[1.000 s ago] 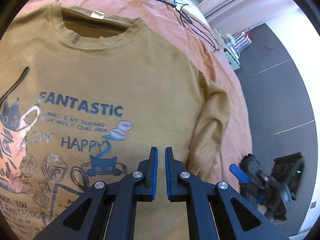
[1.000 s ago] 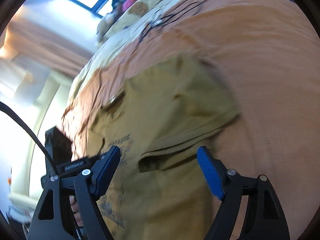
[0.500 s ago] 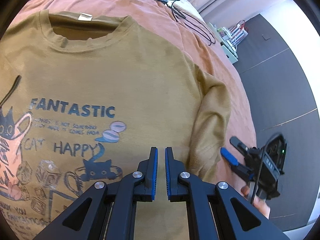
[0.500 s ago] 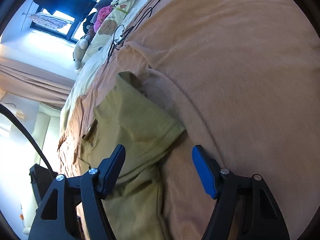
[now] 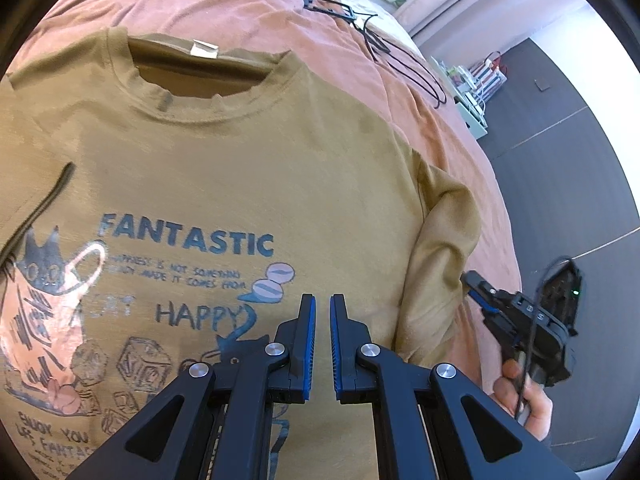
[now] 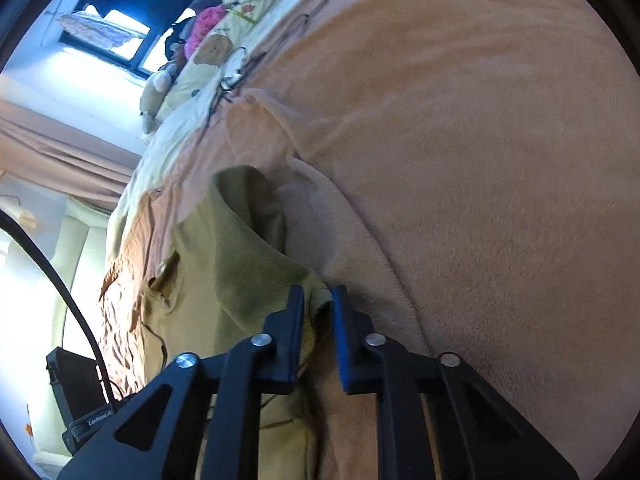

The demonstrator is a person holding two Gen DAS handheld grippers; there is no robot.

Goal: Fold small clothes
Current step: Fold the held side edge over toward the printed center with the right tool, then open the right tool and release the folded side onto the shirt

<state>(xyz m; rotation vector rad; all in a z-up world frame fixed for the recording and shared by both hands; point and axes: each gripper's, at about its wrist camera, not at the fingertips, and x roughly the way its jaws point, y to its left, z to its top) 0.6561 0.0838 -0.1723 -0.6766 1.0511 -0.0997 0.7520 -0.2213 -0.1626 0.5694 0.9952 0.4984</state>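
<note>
Left tongs (image 5: 322,344): nearest item in the left wrist view. Jaws drawn almost together, only a narrow slit between the blue pads, nothing gripped; they hang above the lower front of the T-shirt.

Right tongs (image 6: 318,320): jaws closing, the hem of the right short sleeve (image 6: 320,298) caught between the pads. In the left wrist view the same tool (image 5: 478,294) sits at the near right, touching the sleeve's (image 5: 444,248) lower edge, with a hand (image 5: 528,400) wrapped around its handle.

T-shirt (image 5: 256,168): olive-tan, laid flat and face up on the bed, neckline to the far side. Printed front reads "FANTASTIC" and "HAPPY" in dark blue, with cat and cube drawings. Pale label (image 5: 205,49) inside the back of the collar. Right sleeve folded down alongside the body.

Blanket (image 5: 248,4): salmon-pink, fleecy, covering the bed beneath and beyond the shirt.

Black cables (image 5: 400,60): lying loose on the blanket, far right of the collar.

Floor (image 5: 560,168): dark grey, right of the bed.

Plush toys and pale bedding (image 6: 216,36): far end of the bed, under a window.
</note>
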